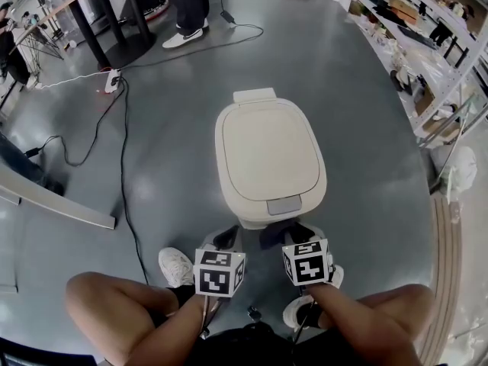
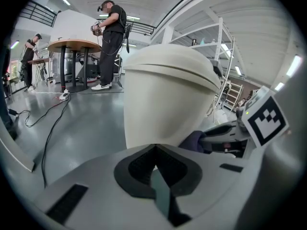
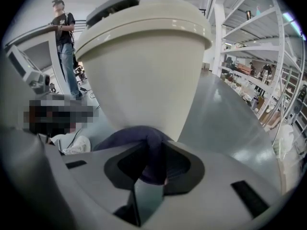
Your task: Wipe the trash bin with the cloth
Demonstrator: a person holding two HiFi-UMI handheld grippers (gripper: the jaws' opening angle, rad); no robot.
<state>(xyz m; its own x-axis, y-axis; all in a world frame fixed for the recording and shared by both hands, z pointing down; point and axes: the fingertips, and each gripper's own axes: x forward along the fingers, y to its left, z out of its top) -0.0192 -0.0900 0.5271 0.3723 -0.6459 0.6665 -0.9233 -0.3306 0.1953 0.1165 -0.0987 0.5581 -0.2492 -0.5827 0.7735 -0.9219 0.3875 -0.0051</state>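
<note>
Cream trash bin [image 1: 268,158]; dark purple cloth [image 3: 128,139]; glossy grey floor [image 1: 347,90].

No words, numbers or brand names can be read in any view. The left cube [image 1: 219,273] and the right cube [image 1: 307,261], low in the head view, carry only black-and-white square code patterns, not letters or digits

Purple cloth [image 3: 144,145] agst upright cream bin [image 1: 267,158]
</note>
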